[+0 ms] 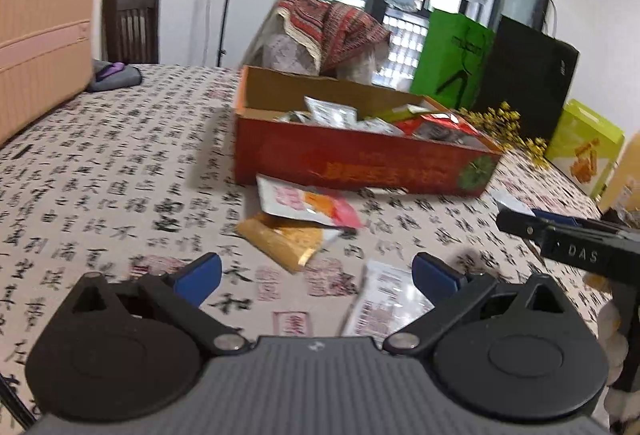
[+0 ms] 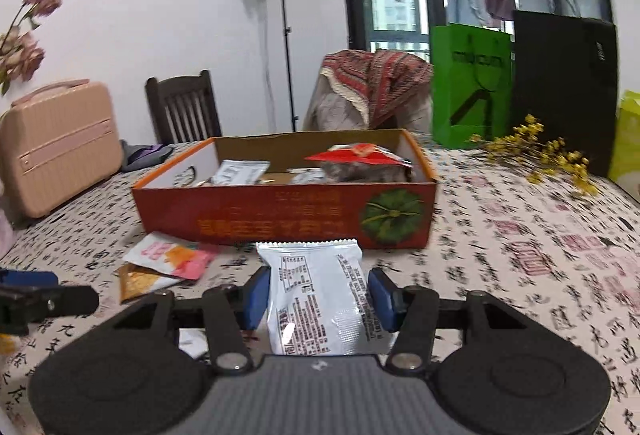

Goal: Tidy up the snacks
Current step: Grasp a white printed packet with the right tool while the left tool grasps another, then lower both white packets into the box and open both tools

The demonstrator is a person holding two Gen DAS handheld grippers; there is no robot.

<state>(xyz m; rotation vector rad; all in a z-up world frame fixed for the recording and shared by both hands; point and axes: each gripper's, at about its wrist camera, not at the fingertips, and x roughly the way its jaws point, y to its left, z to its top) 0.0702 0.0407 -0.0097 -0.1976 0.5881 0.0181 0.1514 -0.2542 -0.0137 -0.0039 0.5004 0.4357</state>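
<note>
Tabletop [image 2: 520, 219] in calligraphy-print cloth carries an open red cardboard box [image 2: 280, 215], already holding several packets: white sachets at left, a red-topped bag [image 2: 360, 161] at right. Box lies straight ahead of the right claw [image 2: 318, 295], just beyond it. Right claw's jaws stand either side of a silver snack packet [image 2: 316, 295], long axis pointing toward the box; contact looks made, grip judged closed on it. Left claw [image 1: 316, 277] wide open, holding nothing, above a white packet [image 1: 384, 295]. Pink-orange packet [image 1: 304, 203] overlaps a gold packet [image 1: 284, 239], loose beside the box front.
</note>
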